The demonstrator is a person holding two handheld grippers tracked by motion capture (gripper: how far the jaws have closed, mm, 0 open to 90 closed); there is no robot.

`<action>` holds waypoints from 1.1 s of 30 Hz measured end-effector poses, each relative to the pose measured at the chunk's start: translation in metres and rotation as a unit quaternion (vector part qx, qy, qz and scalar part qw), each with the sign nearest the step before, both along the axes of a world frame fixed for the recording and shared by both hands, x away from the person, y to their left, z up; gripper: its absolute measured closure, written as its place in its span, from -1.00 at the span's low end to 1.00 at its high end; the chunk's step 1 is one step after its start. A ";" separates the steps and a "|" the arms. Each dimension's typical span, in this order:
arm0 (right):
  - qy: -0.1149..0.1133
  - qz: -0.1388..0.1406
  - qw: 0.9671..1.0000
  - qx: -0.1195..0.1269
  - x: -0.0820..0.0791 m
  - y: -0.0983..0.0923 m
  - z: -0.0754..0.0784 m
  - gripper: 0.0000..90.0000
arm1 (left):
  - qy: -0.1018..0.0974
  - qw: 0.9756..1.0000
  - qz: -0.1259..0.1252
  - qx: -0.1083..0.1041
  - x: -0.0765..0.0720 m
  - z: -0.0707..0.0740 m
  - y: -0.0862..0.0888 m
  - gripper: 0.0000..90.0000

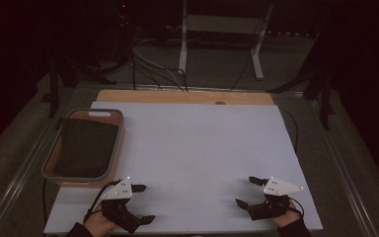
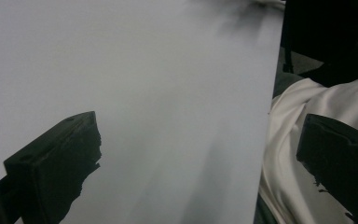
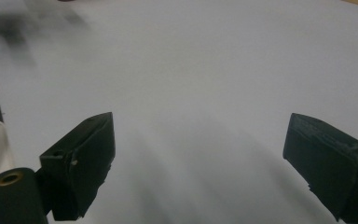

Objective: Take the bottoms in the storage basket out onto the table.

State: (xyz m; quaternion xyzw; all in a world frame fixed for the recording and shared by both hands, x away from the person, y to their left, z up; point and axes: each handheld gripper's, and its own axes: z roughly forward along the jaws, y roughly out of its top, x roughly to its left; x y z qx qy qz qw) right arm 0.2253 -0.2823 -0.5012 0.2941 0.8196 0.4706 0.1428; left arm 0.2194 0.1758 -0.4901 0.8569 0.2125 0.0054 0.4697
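Observation:
My left gripper (image 1: 145, 203) rests near the front left of the white table top (image 1: 197, 148), open, its jaws pointing right with nothing between them. My right gripper (image 1: 246, 191) sits at the front right, open too, its jaws pointing left across the board. In the left gripper view the left gripper (image 2: 200, 149) spans bare white board and the table's near edge, with white cloth (image 2: 317, 107) of the person's clothing beyond it. In the right gripper view the right gripper (image 3: 200, 154) frames plain white surface.
A grey-rimmed tray (image 1: 54, 158) holding a dark folded cloth (image 1: 86, 145) stands at the table's left edge. A wooden strip (image 1: 177, 96) runs along the far edge. Cables and a white stand (image 1: 217, 29) lie on the floor behind.

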 end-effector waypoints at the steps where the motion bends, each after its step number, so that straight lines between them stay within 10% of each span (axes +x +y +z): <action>1: -0.001 0.000 1.000 0.001 0.000 0.000 0.001 -0.80 | 0.001 1.000 -0.001 0.000 -0.001 0.001 -0.002 -1.00; 11: -0.004 -0.003 1.000 0.008 -0.001 0.000 0.005 -0.79 | 0.023 0.999 -0.022 0.007 -0.002 0.012 -0.009 -1.00; 33: -0.013 -0.003 1.000 0.013 -0.002 0.003 0.009 -0.79 | 0.003 0.999 -0.023 0.028 0.007 0.045 -0.008 -1.00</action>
